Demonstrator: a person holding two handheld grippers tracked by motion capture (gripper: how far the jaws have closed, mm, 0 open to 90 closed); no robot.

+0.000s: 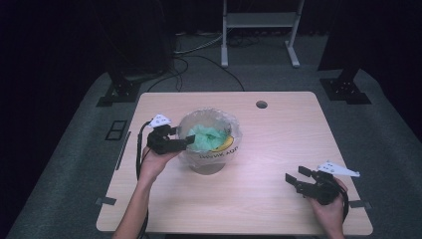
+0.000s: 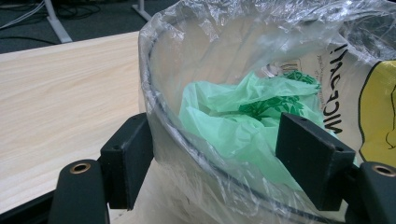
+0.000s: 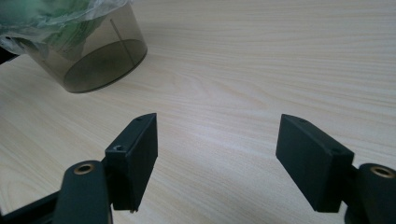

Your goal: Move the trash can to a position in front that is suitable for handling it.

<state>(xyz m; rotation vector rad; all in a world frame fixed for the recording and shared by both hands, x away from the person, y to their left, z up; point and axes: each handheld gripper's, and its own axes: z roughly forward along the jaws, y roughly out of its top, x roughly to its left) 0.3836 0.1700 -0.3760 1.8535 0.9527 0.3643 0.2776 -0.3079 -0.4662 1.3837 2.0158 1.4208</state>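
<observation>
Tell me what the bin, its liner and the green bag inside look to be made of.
Bin: smoky, see-through hard plastic, judging by its smooth, rigid wall and visible base.
Liner: thin clear plastic film, glossy and crinkled, folded over the rim.
Green bag: thin, soft plastic film, translucent and crumpled, with a darker print.

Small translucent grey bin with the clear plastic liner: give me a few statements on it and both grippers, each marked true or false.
1. The left gripper has its open jaws astride the rim of the small translucent grey bin. True.
2. The clear plastic liner holds a crumpled green plastic bag. True.
3. The right gripper is shut on the liner. False: it is open above the bare wooden table, apart from the bin.
4. The bin lies tipped over. False: it stands upright.
</observation>
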